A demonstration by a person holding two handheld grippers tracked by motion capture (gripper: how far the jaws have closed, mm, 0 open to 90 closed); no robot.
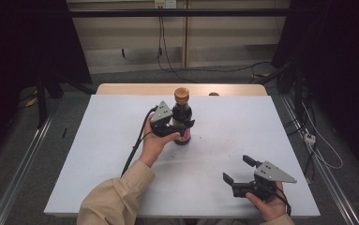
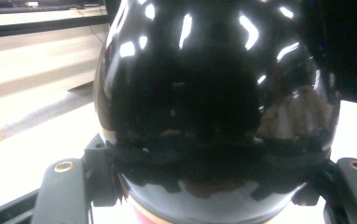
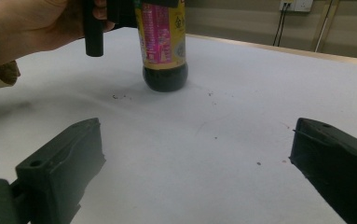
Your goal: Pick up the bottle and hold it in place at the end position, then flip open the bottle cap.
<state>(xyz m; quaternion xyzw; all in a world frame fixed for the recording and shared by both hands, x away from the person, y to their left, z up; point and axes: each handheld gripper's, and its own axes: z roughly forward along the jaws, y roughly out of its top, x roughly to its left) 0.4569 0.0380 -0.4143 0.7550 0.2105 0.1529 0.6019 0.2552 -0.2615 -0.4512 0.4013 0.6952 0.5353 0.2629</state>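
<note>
A dark bottle (image 1: 182,117) with a golden cap (image 1: 182,95) is stood upright on the white table (image 1: 97,154), towards its far middle. It is clasped around its body by the left gripper (image 1: 183,127), whose jaws are pressed on both sides of the glossy glass. The right gripper (image 1: 237,169) is held low near the table's front right corner, well apart from the bottle, its jaws spread wide with nothing between them.

Dark glossy bottle (image 2: 213,107) sits dead centre, close up, with ceiling lights reflected across its shoulder. Left gripper (image 2: 213,179) jaws are clamped against both sides of it, toothed pads wrapping the body. White tabletop (image 2: 31,149) lies beneath, its wooden edge at far left.
</note>
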